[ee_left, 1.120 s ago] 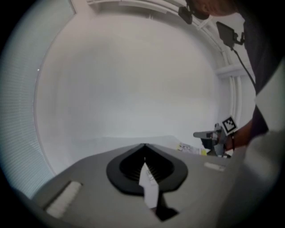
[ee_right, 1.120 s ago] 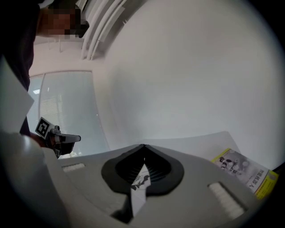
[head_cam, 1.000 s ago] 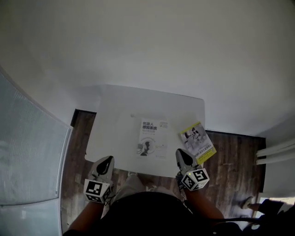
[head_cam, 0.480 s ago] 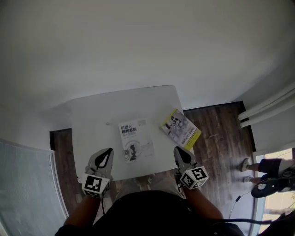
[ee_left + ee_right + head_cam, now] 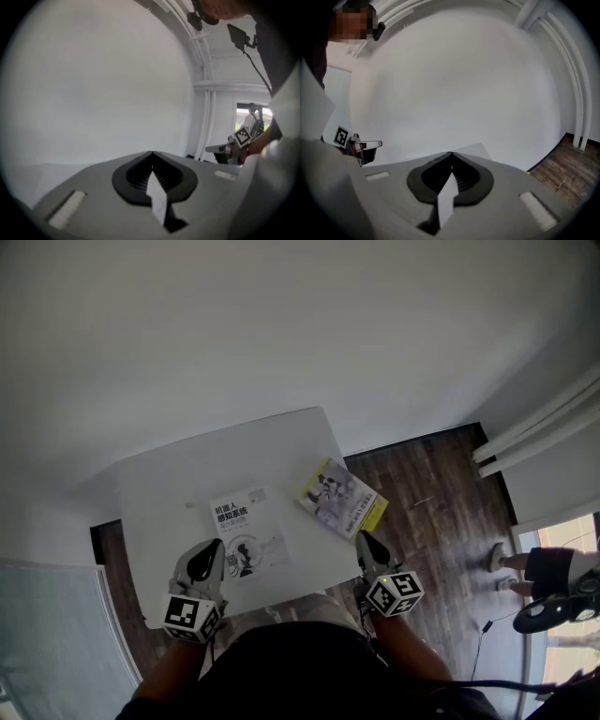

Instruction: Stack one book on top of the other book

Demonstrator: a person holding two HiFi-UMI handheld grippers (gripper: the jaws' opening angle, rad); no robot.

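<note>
Both grippers are shut tight with nothing in them. The left gripper (image 5: 204,563) and the right gripper (image 5: 367,549) hang at the near edge of the white table (image 5: 178,474), one on each side. I think that is so they are ready to reach for the books. The white book (image 5: 246,532) lies flat on the table, just beside the left gripper. The yellow book (image 5: 342,500) lies to its right, apart from it and turned a bit, so no book is on top of the other yet. Its right corner seems to stick out over the table's right edge. The words on the covers are too small to read, and the person's body hides part of the table's near edge.
</note>
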